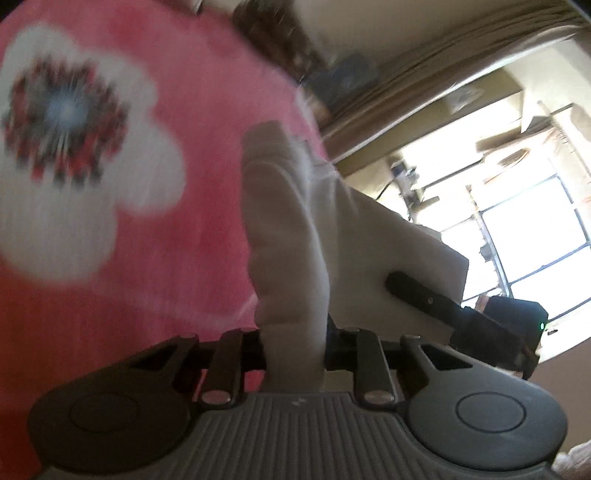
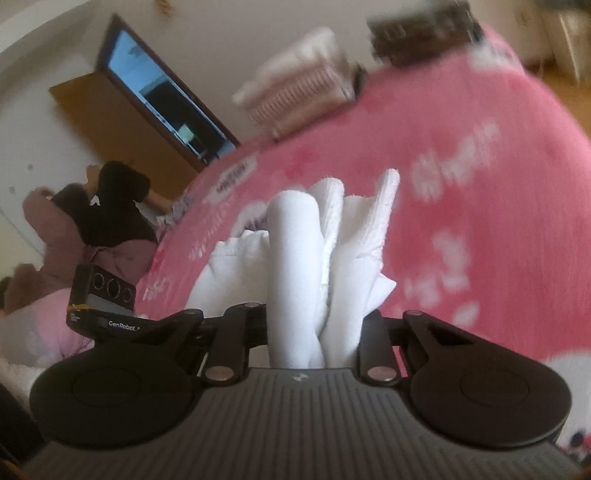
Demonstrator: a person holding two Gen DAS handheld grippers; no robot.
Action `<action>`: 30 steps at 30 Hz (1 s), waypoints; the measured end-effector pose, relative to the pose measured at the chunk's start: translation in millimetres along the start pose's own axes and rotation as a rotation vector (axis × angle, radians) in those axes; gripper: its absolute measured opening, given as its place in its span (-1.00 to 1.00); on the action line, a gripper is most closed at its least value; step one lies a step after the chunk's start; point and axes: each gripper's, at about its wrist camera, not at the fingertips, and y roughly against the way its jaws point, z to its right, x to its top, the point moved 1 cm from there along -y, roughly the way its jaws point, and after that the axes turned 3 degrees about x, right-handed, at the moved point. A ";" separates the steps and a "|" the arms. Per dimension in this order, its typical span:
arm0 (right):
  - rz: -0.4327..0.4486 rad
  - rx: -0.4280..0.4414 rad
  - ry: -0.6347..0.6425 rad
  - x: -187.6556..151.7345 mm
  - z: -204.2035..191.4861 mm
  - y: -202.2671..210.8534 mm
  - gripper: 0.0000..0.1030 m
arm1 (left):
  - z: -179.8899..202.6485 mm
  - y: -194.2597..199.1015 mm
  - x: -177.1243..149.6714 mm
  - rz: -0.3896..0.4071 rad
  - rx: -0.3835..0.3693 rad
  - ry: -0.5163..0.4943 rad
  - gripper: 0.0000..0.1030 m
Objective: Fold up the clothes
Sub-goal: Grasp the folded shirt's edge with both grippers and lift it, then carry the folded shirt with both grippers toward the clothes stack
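Note:
A white garment [image 1: 291, 236] is bunched between the jaws of my left gripper [image 1: 295, 343], which is shut on it and holds it above the pink bedspread [image 1: 177, 229]. The cloth stretches right to a flat white panel [image 1: 399, 258], where the other gripper's black finger [image 1: 424, 299] shows. In the right wrist view my right gripper [image 2: 306, 332] is shut on the same white garment [image 2: 317, 243], which rises in thick folds between the jaws. The left gripper's body [image 2: 99, 306] shows at the left. Both views are blurred by motion.
The pink bedspread [image 2: 480, 155] has white flower and text prints. A pink basket with white laundry [image 2: 299, 92] and a dark box [image 2: 421, 33] stand at its far edge. A person in black [image 2: 110, 206] is by the door. A bright window [image 1: 517, 236] is to the right.

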 end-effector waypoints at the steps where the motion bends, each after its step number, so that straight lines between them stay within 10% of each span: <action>1: 0.035 0.007 0.020 8.5 -6.5 2.8 -0.65 | 7.0 6.4 10.1 0.028 0.004 -0.023 -0.58; 17: 0.394 0.048 0.385 216.4 -123.0 38.5 -0.66 | 165.7 113.6 174.2 0.393 0.057 -0.244 -0.59; 30: 0.283 -0.119 0.329 278.4 -186.3 90.8 -0.66 | 212.3 146.6 163.0 0.335 0.055 -0.304 -0.60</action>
